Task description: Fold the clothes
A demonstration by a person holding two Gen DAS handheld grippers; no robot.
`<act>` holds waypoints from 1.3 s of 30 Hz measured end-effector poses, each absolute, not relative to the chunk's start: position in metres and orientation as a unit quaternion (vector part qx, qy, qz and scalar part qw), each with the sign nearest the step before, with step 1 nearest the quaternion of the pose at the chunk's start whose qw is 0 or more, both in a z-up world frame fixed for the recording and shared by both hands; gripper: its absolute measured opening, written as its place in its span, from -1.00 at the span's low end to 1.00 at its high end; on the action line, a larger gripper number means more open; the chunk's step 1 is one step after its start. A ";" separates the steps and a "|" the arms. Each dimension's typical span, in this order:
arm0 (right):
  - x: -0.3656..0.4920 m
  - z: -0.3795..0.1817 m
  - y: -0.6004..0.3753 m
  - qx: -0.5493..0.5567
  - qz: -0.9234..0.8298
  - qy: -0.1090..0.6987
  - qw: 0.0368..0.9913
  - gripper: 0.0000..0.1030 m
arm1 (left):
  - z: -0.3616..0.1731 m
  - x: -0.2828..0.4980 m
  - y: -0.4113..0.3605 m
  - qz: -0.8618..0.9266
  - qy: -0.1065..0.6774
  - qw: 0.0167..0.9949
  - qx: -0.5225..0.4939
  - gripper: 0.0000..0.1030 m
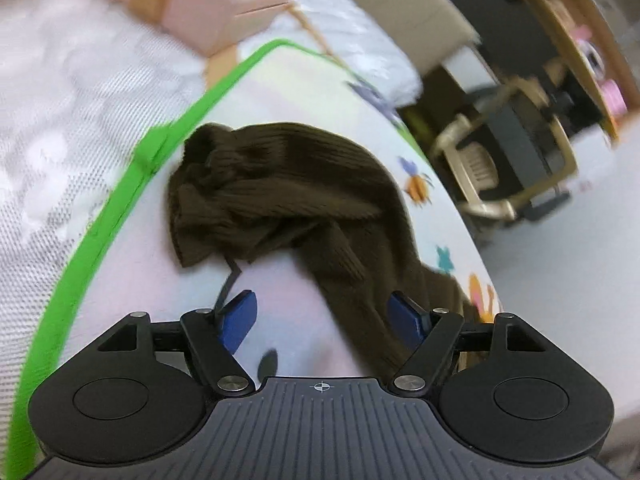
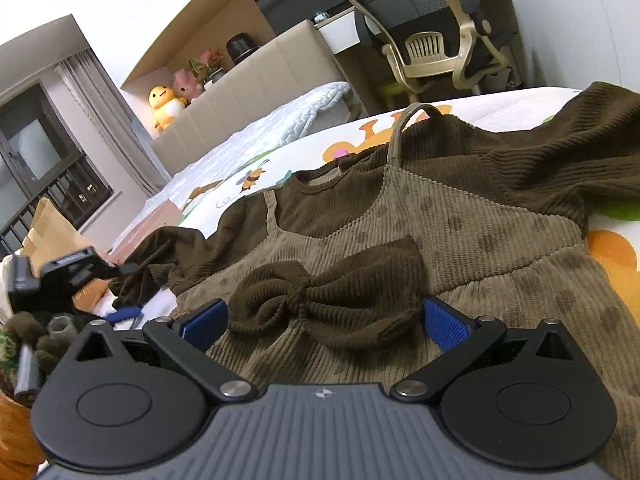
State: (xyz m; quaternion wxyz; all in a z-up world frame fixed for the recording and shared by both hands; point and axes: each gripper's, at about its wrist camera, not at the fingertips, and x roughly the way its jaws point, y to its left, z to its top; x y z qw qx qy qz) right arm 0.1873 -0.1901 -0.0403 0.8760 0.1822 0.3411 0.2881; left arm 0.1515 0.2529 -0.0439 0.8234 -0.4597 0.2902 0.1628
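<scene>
the left gripper is spread wide over the brown sleeve, which lies bunched on the cartoon-print mat. the right gripper also stands spread, flanking the dark bow on the tan corduroy dress. further back stands an office chair.

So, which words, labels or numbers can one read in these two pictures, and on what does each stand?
No text can be read with certainty.
Orange letters on the play mat, behind the dress strap: partly hidden, unreadable.
White print on the left gripper: too blurred to read.
</scene>
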 end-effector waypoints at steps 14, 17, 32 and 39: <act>0.190 -0.041 -0.194 0.195 0.302 0.348 0.866 1.00 | 0.018 0.213 0.192 0.171 0.210 0.951 -0.150 -0.84; 0.191 -0.042 -0.195 0.199 0.309 0.349 0.862 1.00 | 0.056 0.205 0.147 0.079 0.166 0.976 -0.120 -0.84; 0.174 -0.011 -0.195 0.154 0.287 0.288 0.900 1.00 | 0.005 0.187 0.051 -0.097 0.316 0.942 -0.053 0.53; 0.219 0.025 -0.154 0.028 0.239 0.295 0.925 0.47 | 0.002 0.189 0.077 -0.077 0.330 0.938 -0.066 0.73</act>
